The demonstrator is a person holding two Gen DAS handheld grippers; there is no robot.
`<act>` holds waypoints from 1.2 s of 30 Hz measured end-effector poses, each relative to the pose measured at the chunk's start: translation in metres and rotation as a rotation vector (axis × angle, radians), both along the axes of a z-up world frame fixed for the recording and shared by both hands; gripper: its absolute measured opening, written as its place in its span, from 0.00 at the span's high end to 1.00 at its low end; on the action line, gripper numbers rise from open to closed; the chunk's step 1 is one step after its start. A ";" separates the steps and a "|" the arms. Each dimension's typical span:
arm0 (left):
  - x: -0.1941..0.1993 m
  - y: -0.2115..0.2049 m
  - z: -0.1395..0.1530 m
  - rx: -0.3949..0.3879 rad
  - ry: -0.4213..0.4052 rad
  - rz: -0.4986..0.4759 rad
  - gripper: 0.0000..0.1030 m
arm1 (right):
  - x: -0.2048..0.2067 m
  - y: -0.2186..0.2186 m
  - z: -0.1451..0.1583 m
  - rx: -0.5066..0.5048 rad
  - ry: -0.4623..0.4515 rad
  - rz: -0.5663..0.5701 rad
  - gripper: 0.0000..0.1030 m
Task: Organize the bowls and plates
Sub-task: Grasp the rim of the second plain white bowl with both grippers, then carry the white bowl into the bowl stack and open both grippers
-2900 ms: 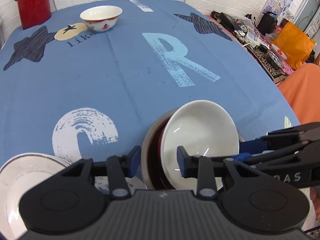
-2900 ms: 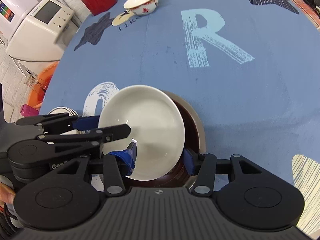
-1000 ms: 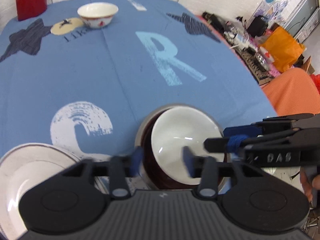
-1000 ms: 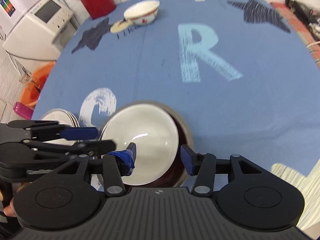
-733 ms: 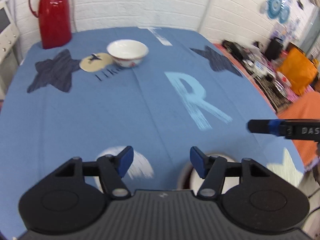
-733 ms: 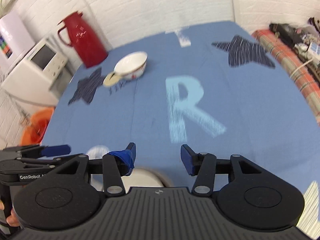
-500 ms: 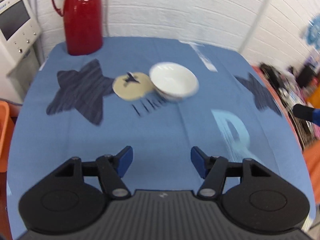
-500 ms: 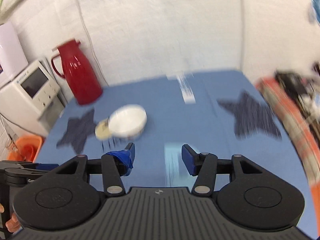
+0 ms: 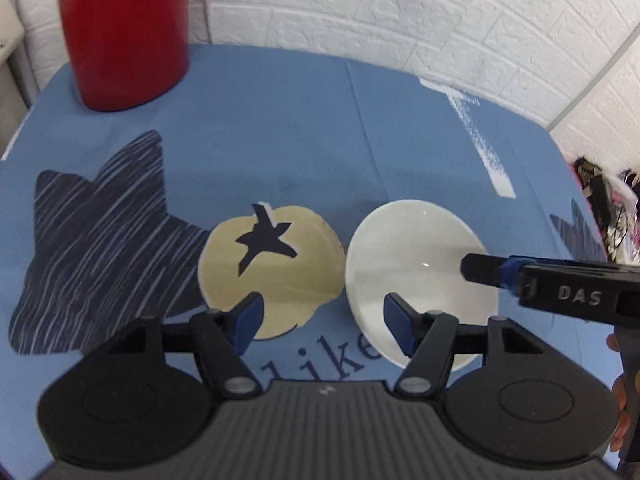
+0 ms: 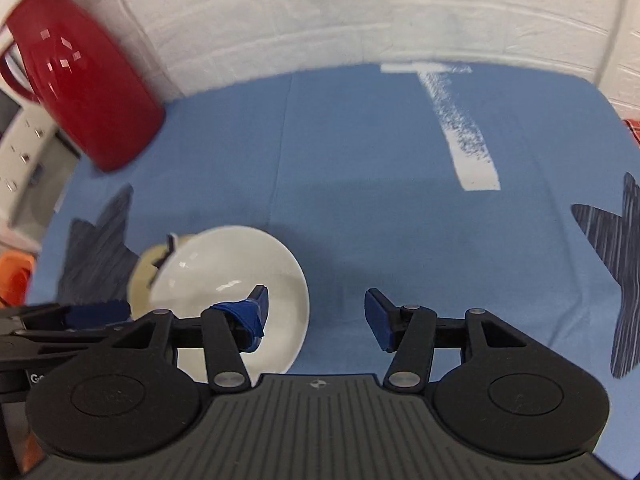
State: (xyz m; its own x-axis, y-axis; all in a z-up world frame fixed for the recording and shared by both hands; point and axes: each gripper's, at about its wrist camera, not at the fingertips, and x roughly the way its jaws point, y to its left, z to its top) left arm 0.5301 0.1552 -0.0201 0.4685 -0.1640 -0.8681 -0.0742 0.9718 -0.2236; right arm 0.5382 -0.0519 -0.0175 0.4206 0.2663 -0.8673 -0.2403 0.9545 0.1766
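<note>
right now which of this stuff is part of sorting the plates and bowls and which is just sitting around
Part of the job:
- white bowl on the blue tablecloth
- left gripper, open, nothing between its fingers
- right gripper, open, one finger over the bowl

Just lying about:
- red jug at the back of the table
- white appliance beside the table

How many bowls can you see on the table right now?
1. A white bowl sits on the blue tablecloth beside the beige circle print, under the right gripper. Others may lie outside both views.
</note>
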 end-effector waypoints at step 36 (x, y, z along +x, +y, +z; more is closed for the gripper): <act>-0.011 -0.030 -0.006 -0.037 0.025 -0.052 0.95 | -0.025 0.012 -0.017 0.139 0.026 0.109 0.92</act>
